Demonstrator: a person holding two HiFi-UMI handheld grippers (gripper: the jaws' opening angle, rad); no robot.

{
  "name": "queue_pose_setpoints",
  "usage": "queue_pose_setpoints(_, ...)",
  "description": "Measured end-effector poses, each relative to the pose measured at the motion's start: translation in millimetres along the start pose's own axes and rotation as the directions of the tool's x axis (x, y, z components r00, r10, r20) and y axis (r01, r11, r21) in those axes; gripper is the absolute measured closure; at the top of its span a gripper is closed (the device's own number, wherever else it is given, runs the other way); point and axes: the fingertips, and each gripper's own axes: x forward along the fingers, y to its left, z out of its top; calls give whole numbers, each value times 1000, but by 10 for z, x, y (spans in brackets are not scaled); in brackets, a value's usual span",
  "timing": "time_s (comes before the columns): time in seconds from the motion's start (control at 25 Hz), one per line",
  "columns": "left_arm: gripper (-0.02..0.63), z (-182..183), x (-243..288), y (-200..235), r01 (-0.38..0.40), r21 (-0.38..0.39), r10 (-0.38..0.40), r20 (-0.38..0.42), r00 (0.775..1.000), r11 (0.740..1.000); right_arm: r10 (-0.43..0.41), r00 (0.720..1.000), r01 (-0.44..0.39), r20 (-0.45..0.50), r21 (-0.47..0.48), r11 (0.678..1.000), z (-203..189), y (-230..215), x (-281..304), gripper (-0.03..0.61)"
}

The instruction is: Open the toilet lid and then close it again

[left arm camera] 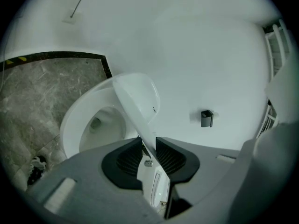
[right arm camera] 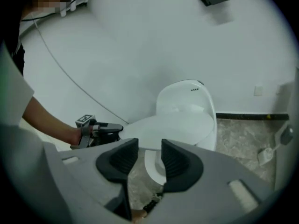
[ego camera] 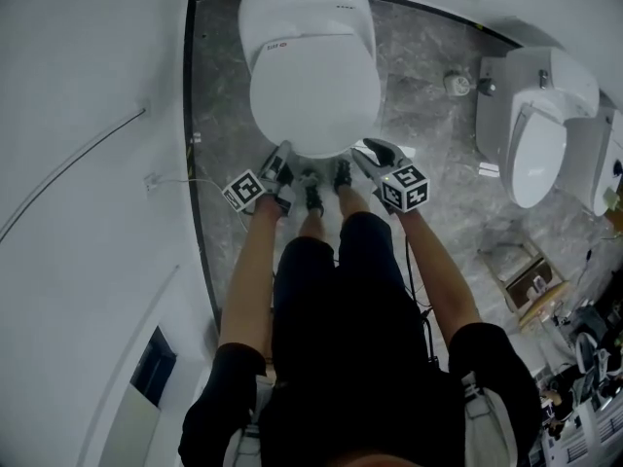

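In the head view the toilet lid [ego camera: 313,76] hides the bowl, and the person's legs cover the near floor. The left tool [left arm camera: 148,146] clamps the lid's near-left edge, with the lid tilted up off the seat [left arm camera: 74,120]. The right tool [right arm camera: 149,155] gapes wide and empty just short of the near rim. Open marble floor [ego camera: 428,163] lies to the right.

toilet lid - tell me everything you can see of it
The toilet lid is a glossy white oval shell, plastic by the look, raised partway and tilted above the open bowl, its rear at the hinge. The left gripper pinches its front edge; the right gripper is open, holding nothing.
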Motion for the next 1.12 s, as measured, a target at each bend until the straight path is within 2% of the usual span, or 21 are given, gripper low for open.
queue_pose_setpoints(0.12, 518, 51, 4, -112, -1, -3, 1, 13, 1000, 1000, 19, 997, -30, -73, -164, 986, 93, 170, 5, 420)
queue_pose_setpoints(0.24, 518, 76, -25, -217, -6, 5, 6, 8, 1000, 1000, 31, 991, -69, -128, -305, 950, 184, 372, 0, 419)
queue_pose_setpoints(0.48, 518, 137, -7, -326, -6, 6, 6, -4, 1000, 1000, 38, 972, -144, -230, -463, 875, 257, 516, 145, 407)
queue_pose_setpoints(0.56, 518, 156, -9, -335, -4, -8, 4, -6, 1000, 1000, 31, 967, -157, -254, -495, 855, 261, 547, 179, 403)
queue_pose_setpoints(0.76, 523, 242, 19, -420, 27, -28, -27, -20, 999, 999, -8, 956, -152, -292, -519, 841, 280, 595, 200, 396)
queue_pose_setpoints(0.96, 523, 317, 17, -513, 49, -35, -52, -98, 994, 998, -82, 953, -95, -290, -548, 831, 426, 645, 226, 396)
queue_pose_setpoints(1.12, 522, 392, 42, -607, 73, -17, -75, -177, 981, 997, -210, 939, -3, -274, -613, 790, 521, 603, 291, 397)
